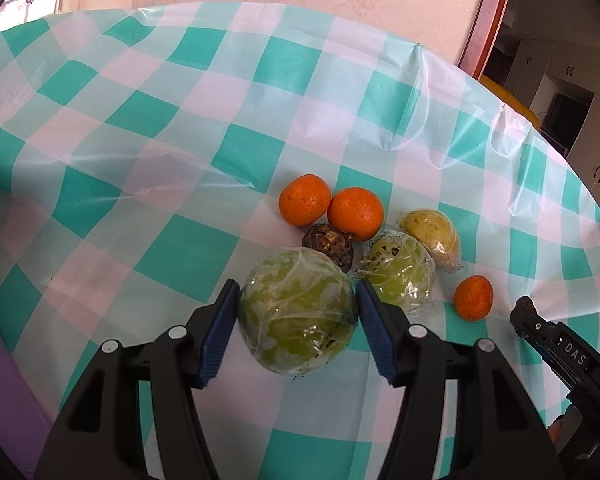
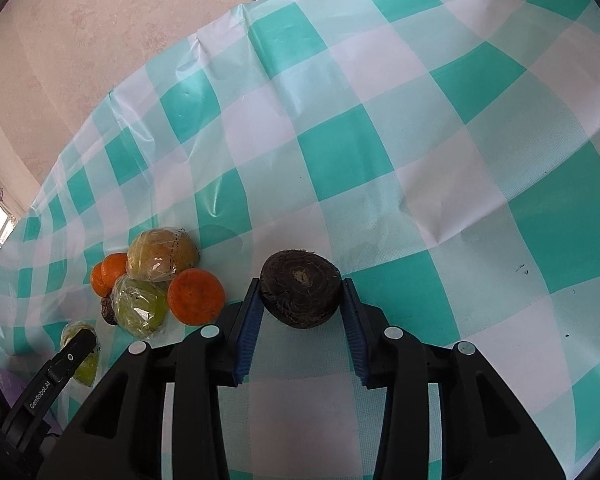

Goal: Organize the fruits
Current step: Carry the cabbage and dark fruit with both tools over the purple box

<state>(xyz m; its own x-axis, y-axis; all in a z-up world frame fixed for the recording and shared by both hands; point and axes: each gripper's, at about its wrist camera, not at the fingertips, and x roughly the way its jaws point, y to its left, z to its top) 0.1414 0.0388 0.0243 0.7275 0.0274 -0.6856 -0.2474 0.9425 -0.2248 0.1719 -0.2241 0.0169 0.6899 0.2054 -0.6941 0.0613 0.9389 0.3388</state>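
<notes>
**Both grippers on fruit beside the cluster**

The left gripper (image 1: pixel 296 312) has its blue pads against both sides of a round green fruit in clear plastic wrap (image 1: pixel 298 314), apparently clamped on it. Just beyond, on the teal-and-white checked tablecloth (image 1: pixel 140 140), lie two oranges (image 1: pixel 332 206), a dark brown rough corm (image 1: pixel 329 245), a second wrapped green fruit (image 1: pixel 400 272), a wrapped yellowish fruit (image 1: pixel 432 236) and a lone small orange (image 1: pixel 473 297).

The right gripper (image 2: pixel 302 304) is closed on another dark brown rough round fruit (image 2: pixel 300 294), well apart from the cluster toward the cloth's open middle.

The step looks like grouping by kind; next, each held piece needs carrying to its like without knocking its neighbours.
</notes>
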